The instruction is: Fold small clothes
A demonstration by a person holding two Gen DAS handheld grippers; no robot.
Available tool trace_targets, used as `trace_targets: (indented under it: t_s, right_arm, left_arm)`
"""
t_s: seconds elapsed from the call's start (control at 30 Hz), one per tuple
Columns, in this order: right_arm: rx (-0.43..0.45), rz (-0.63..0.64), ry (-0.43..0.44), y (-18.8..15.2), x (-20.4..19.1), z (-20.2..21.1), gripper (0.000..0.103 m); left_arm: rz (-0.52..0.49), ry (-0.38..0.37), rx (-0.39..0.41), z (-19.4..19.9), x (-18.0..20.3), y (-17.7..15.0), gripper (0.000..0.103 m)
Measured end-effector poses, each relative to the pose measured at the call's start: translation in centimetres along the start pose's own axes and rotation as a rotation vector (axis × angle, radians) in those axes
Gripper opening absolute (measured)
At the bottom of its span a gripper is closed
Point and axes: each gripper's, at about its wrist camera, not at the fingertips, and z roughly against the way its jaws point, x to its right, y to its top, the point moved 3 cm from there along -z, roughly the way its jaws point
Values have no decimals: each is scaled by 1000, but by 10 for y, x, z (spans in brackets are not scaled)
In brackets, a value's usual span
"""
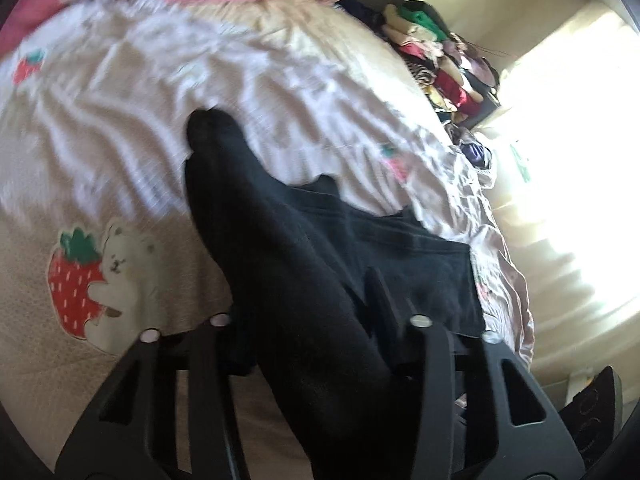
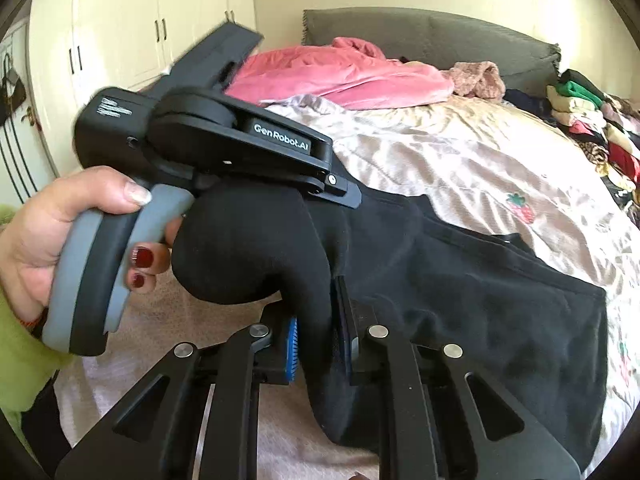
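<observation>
Black garment point(image 2: 460, 280) hung pinched between both grippers above the bedspread point(image 2: 460, 160).
Right gripper point(image 2: 316, 344) and left gripper point(image 1: 312, 320) were each clenched on its cloth; lifting evenly would probably keep the fold square.

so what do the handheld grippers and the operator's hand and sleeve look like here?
Left gripper: matte black body, white "GenRobot.AI" lettering, grey-and-black pistol handle. Right gripper: black triangular-cutout linkage arms, silver pivot pins, blue ribbed pads. The left hand has dark red polish on the fingernails, a pale thumbnail, a lime-green fuzzy sleeve and an orange-red thread at the wrist.
</observation>
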Motion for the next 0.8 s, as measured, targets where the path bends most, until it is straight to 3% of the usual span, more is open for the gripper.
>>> trace_targets:
  t_s: [0.27, 0.53, 0.8]
  right_arm:
    - [58, -118, -27, -16, 35, 50, 10]
    - [41, -246, -32, -43, 79, 80, 9]
    - [11, -278, -76, -67, 107, 100, 9]
  left_arm:
    - [-118, 39, 10, -5, 74, 5, 31]
    - [-200, 73, -22, -36, 137, -9, 31]
    - [-268, 93, -74, -83, 193, -27, 31]
